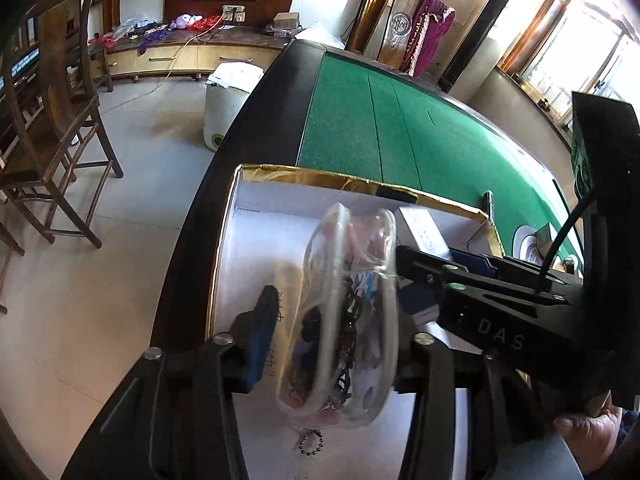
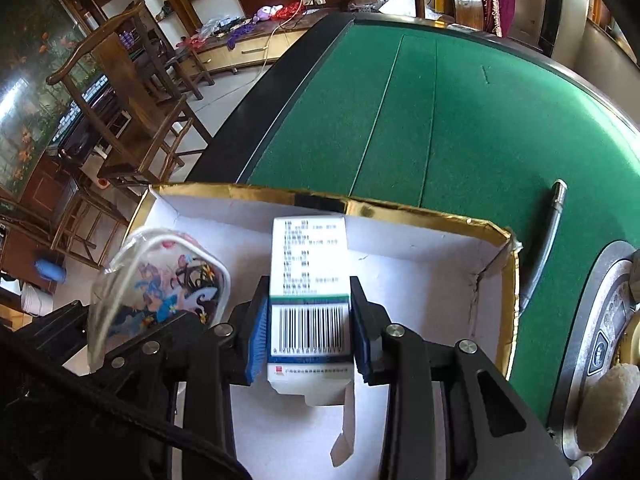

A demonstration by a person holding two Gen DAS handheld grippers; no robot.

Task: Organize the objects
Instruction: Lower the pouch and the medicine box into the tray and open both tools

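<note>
Nearest to me, my right gripper (image 2: 308, 334) is clamped on a white medicine box (image 2: 309, 292), its 2 blue pads pressed flat against the box's long sides just above the barcode; the box's near flap hangs open below the fingers. The box is held over the white floor of a gold-rimmed cardboard tray (image 2: 420, 210), roughly midway between the tray's left and right walls; I cannot tell whether it touches the floor.

My left gripper (image 1: 332, 320) sits over the same tray (image 1: 320, 178) toward its left side, with a clear plastic pouch (image 1: 344, 304) of printed, colourful trinkets between the fingers; the left blue pad (image 1: 262, 336) stands apart from the pouch, the right finger is hidden behind it, so I cannot tell whether the pouch is actually gripped. A short bead chain (image 1: 310, 442) dangles from the pouch's near end. In the right wrist view the pouch (image 2: 168, 284) shows a cartoon print and sits just left of the medicine box (image 1: 420, 228).

The tray rests at the near left corner of a green felt table (image 2: 440, 100) with a black border; its right wall is torn at the far corner. Just beyond that wall a dark rod (image 2: 546, 240) lies on the felt; a round metal panel (image 2: 600, 320) sits at the table's right edge.

Off the table's left edge stand a wooden chair (image 1: 60, 120) and a white bin (image 1: 224, 100).
</note>
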